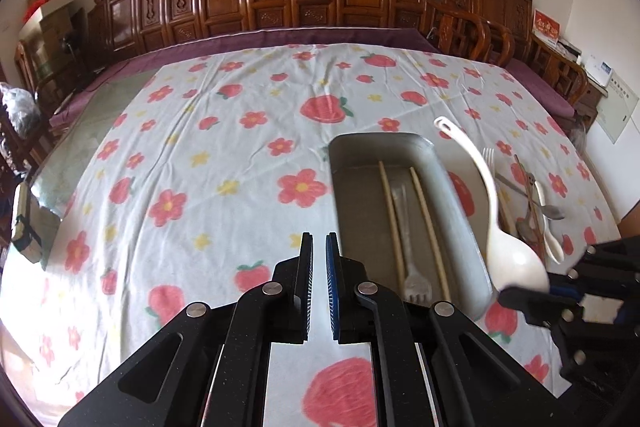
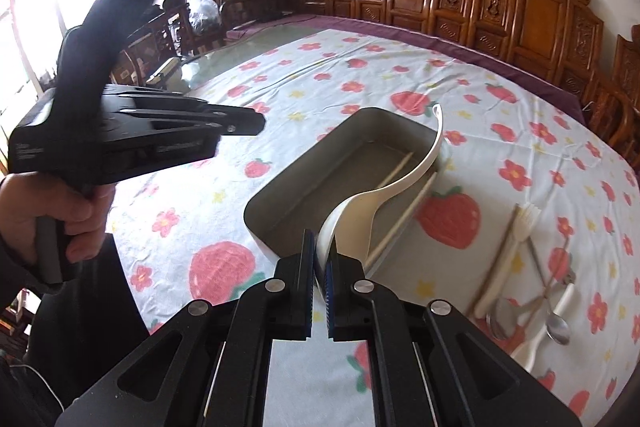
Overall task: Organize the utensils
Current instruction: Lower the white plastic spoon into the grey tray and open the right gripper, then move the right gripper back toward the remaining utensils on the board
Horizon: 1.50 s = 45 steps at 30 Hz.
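Left gripper (image 1: pixel 319 247): we saw its jaws nearly together with nothing between them, over the flowered cloth (image 1: pixel 208 147) just left of the tray.
Right gripper (image 2: pixel 320 251): we found it clamped on the bowl of a white spoon (image 2: pixel 360 207), handle curving up over the tray.
Tray (image 1: pixel 400 141): we counted two chopsticks (image 1: pixel 430 231) and a clear fork (image 1: pixel 412 289) inside.
Loose utensils (image 2: pixel 532 291): we saw them heaped on the tabletop, right of the tray.

Loose pile of metal and white plastic utensils (image 2: pixel 532 287) motion-blurred on the worktop, clear plastic fork (image 1: pixel 408 247) faint between two wooden chopsticks (image 1: pixel 430 231), right gripper (image 1: pixel 532 297) cut off at frame edge
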Each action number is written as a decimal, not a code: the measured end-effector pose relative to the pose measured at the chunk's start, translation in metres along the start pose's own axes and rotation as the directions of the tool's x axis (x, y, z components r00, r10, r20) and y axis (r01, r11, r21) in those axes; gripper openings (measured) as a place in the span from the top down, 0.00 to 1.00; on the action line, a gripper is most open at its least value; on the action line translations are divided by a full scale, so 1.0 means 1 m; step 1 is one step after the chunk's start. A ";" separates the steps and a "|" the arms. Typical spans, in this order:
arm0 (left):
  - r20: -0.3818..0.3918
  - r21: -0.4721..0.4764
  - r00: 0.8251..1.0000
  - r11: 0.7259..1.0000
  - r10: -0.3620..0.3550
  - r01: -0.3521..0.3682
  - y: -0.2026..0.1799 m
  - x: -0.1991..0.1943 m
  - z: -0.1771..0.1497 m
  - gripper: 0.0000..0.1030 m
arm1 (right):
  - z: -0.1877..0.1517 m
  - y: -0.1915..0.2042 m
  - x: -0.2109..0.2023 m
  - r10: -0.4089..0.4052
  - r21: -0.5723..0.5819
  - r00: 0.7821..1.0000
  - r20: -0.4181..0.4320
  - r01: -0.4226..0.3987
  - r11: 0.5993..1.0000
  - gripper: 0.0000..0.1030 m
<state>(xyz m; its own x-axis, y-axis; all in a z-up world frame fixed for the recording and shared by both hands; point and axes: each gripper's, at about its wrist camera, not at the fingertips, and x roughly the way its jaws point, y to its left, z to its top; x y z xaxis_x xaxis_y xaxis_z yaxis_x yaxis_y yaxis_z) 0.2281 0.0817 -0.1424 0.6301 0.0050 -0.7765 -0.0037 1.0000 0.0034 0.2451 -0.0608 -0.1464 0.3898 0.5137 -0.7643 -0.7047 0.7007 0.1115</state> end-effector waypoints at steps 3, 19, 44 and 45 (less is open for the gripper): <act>0.001 0.001 1.000 1.000 0.006 -0.006 0.009 -0.002 -0.003 0.94 | 0.006 0.003 0.013 0.007 -0.003 1.000 -0.015 -0.007 1.000 0.95; 0.010 0.020 1.000 1.000 -0.008 0.008 0.010 -0.013 -0.007 0.94 | 0.012 -0.006 0.027 0.028 0.027 0.999 -0.026 -0.027 0.999 0.75; 0.052 0.182 0.986 0.973 -0.156 0.144 -0.118 -0.034 -0.030 0.68 | -0.119 -0.161 -0.070 -0.232 0.321 0.973 -0.015 0.224 0.920 0.75; 0.047 0.187 0.986 0.971 -0.161 0.150 -0.123 -0.033 -0.032 0.68 | -0.119 -0.160 -0.070 -0.231 0.321 0.973 -0.016 0.224 0.920 0.75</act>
<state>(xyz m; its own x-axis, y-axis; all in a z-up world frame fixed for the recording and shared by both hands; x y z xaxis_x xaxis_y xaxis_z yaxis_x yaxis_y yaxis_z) 0.1829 -0.0420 -0.1374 0.6578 -0.1565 -0.7367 0.2359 0.9718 0.0043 0.2602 -0.2681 -0.1866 0.5330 0.3300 -0.7791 -0.3706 0.9188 0.1356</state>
